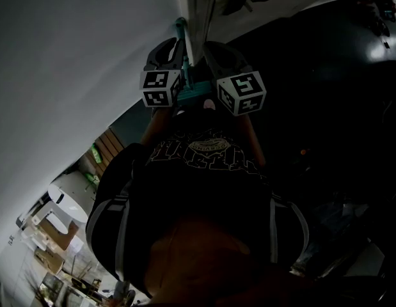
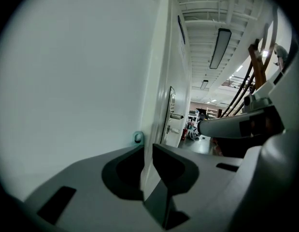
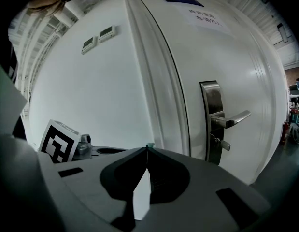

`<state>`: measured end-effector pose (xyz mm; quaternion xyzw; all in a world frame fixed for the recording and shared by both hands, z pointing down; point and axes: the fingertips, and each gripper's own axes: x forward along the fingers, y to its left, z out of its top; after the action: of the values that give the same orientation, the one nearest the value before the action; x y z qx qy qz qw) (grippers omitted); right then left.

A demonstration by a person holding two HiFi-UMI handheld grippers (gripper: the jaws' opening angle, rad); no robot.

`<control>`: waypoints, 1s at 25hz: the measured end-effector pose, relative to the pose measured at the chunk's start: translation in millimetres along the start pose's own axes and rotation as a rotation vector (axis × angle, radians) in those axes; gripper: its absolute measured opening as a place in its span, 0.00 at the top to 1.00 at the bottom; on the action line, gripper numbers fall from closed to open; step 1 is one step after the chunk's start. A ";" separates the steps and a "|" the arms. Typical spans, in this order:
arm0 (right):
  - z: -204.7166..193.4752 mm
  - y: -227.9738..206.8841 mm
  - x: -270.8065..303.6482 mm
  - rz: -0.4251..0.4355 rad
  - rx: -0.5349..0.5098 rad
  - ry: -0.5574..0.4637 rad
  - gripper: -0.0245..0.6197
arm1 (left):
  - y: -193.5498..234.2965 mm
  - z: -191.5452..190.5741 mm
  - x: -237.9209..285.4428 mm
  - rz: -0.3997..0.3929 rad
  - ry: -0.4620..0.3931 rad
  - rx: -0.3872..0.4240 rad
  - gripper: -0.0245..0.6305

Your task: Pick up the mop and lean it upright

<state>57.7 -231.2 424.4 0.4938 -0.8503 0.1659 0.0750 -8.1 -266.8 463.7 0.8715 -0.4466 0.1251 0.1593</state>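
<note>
The mop shows only as a thin teal handle [image 1: 182, 43] that stands against the white wall [image 1: 70, 75], between my two grippers. Its teal hanging loop [image 2: 138, 137] sits just past the tip of the left jaw. My left gripper [image 2: 148, 148] [image 1: 164, 51] is open by a narrow gap, and only the door frame shows through it. My right gripper [image 3: 147, 149] [image 1: 222, 53] is shut, tips touching, with a teal speck [image 3: 149, 145] right behind them. The mop's head is hidden.
A white door with a metal lever handle [image 3: 230, 120] stands just right of the grippers, its frame [image 1: 199, 11] running up the wall. Two small wall panels [image 3: 98, 36] hang up high. The person's dark shirt [image 1: 204, 171] fills the lower head view. A hall with shelves [image 2: 202, 117] lies beyond.
</note>
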 end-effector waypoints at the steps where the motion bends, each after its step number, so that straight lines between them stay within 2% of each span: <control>1: 0.1 -1.4 0.2 -0.002 0.002 0.001 0.93 | 1.1 -0.8 2.7 0.002 0.004 0.002 0.82; 9: 0.9 -15.0 -4.8 -0.030 0.019 0.004 0.93 | 14.1 -12.9 25.8 0.039 0.052 0.010 0.72; 25: -1.4 -41.3 -12.0 -0.073 0.040 0.011 0.93 | 23.9 -29.9 61.9 0.091 0.107 0.020 0.69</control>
<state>99.4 -239.9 430.9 0.5252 -0.8277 0.1827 0.0757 5.3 -313.9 517.5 0.8439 -0.4753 0.1830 0.1685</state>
